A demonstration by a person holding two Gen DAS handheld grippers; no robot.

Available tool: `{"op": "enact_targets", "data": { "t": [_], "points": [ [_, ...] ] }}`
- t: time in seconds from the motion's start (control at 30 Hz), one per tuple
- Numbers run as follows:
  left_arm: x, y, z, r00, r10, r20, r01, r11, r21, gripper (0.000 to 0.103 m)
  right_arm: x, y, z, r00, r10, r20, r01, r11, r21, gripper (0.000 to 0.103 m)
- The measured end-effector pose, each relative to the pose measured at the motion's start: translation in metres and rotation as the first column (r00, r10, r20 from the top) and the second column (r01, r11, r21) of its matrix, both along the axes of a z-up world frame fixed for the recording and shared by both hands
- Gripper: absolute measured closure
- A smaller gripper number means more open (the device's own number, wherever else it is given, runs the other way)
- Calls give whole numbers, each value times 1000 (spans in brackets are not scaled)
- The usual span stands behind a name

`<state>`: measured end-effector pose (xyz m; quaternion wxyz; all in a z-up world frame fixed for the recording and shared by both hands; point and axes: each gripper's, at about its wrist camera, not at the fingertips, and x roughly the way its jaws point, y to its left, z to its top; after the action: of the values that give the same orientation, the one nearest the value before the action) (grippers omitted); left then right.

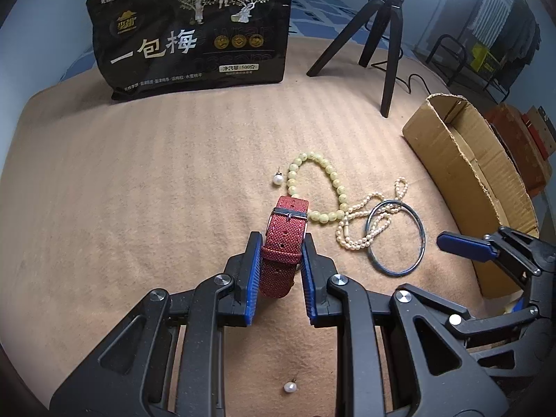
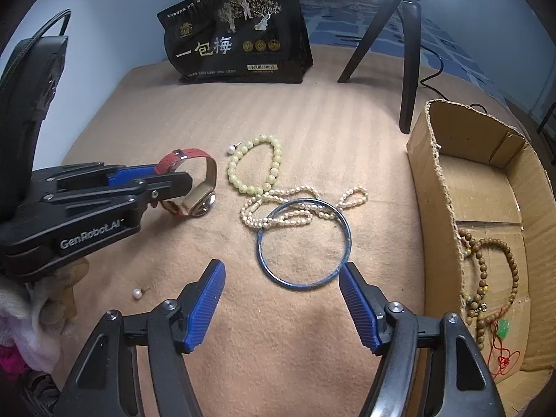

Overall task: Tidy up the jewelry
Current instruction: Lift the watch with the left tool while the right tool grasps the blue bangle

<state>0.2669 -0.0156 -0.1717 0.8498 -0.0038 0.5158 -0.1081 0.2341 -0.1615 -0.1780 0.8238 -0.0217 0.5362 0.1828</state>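
A small white pearl earring [image 1: 289, 387] lies nearest, under the left hand-held gripper [image 1: 280, 264], whose blue pads clamp the red woven-strap watch [image 1: 282, 250]. At its two o'clock lies the blue bangle [image 2: 301, 243], across a pearl necklace [image 2: 278, 210]. The right hand-held gripper [image 2: 281, 304] gapes, holding nothing, before the bangle.

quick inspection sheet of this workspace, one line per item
Surface: tan striped blanket.
Job's things: red-strap watch; yellow-green bead bracelet, pearl necklace and blue bangle clustered; two pearl earrings apart; cardboard box holding brown beads.
Clutter: black snack bag.
Grippers: left gripper shut on the watch strap; right gripper open near the bangle.
Cables: black cable behind the tripod.
Surroundings: pale wall, bright lamp overhead.
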Motion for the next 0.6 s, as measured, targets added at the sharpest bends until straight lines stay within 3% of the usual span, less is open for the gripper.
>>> {"op": "enact_targets", "data": {
  "t": [0.13,0.4,0.6],
  "points": [
    [0,4,0,1000,8,-1,-8,1000,-6,82,10,-2,-3,997,-44,-59,50,994,101,51],
    [-4,10,-1,1000,7,-5,-7,1000,-4,82,31,-8,-9,980,-144,-139,170,964,202,63],
    [-5,15,-1,1000,18,-5,-18,1000,-8,83,44,-22,-28,936,-256,-240,315,915,252,75]
  ]
}}
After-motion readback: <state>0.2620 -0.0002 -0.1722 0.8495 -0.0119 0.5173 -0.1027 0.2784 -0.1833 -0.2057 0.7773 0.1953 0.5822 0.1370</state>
